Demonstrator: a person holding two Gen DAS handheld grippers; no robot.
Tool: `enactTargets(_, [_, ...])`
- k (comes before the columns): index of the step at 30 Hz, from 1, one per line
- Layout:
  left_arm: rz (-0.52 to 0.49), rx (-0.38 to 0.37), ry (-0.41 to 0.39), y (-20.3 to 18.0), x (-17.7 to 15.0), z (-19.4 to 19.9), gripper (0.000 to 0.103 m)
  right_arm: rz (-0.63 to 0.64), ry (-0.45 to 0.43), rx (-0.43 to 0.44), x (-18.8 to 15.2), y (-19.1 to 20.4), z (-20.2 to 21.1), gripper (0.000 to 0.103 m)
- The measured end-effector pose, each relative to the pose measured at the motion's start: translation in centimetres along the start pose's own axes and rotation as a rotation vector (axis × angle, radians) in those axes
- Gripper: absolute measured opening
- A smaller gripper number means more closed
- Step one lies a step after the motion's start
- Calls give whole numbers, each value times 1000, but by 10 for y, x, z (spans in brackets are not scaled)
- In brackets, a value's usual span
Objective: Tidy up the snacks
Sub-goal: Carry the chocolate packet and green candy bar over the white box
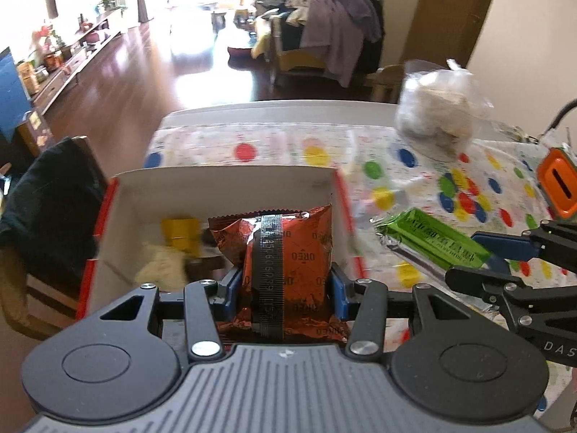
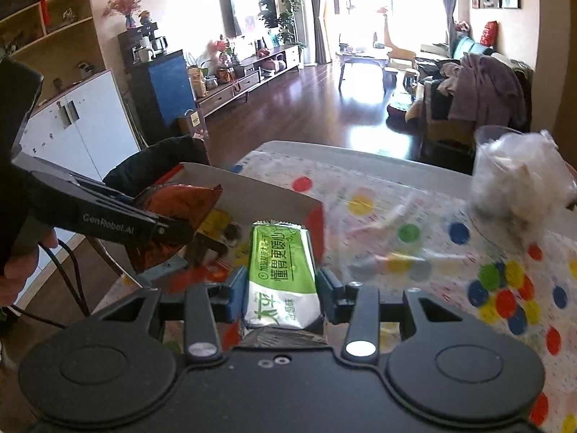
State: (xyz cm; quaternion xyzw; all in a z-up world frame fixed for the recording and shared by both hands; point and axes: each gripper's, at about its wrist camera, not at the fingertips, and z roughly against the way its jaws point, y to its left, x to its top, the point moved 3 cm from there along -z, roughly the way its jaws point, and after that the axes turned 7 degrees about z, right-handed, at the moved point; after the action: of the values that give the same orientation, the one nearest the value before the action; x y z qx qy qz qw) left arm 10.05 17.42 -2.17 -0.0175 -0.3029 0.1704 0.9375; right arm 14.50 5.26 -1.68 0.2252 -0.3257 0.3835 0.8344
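Note:
My left gripper (image 1: 286,285) is shut on a red-orange Oreo packet (image 1: 288,252), held above the open white cardboard box (image 1: 223,184) with red sides. The box holds a yellow item (image 1: 180,234) and a pale snack (image 1: 162,263). In the left wrist view my right gripper (image 1: 479,252) reaches in from the right with a green packet (image 1: 432,241). In the right wrist view that gripper (image 2: 283,292) is shut on the green and white packet (image 2: 281,267), near the box's corner (image 2: 310,205). The left gripper (image 2: 158,227) with the Oreo packet (image 2: 173,205) shows at the left, over the box.
The table wears a white cloth with coloured dots (image 1: 450,187). A clear bag of pale snacks (image 1: 436,108) stands at its far right. An orange device (image 1: 559,187) sits at the right edge. A chair with dark clothing (image 1: 47,195) stands left of the box. A hand (image 2: 21,263) grips the left tool.

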Motion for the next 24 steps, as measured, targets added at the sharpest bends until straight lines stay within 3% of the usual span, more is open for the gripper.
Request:
enactTargets(7, [27,89,19,56,5,-15,47,39,14,-16,20,30,-42,41])
enactTargets(13, [53,120,78,95,7,-38,47,58,77,-36,29,46,-84,41])
enactTargets(24, [13,142,140,105,1,-79,47,95,184,-47,25,71,-143,41])
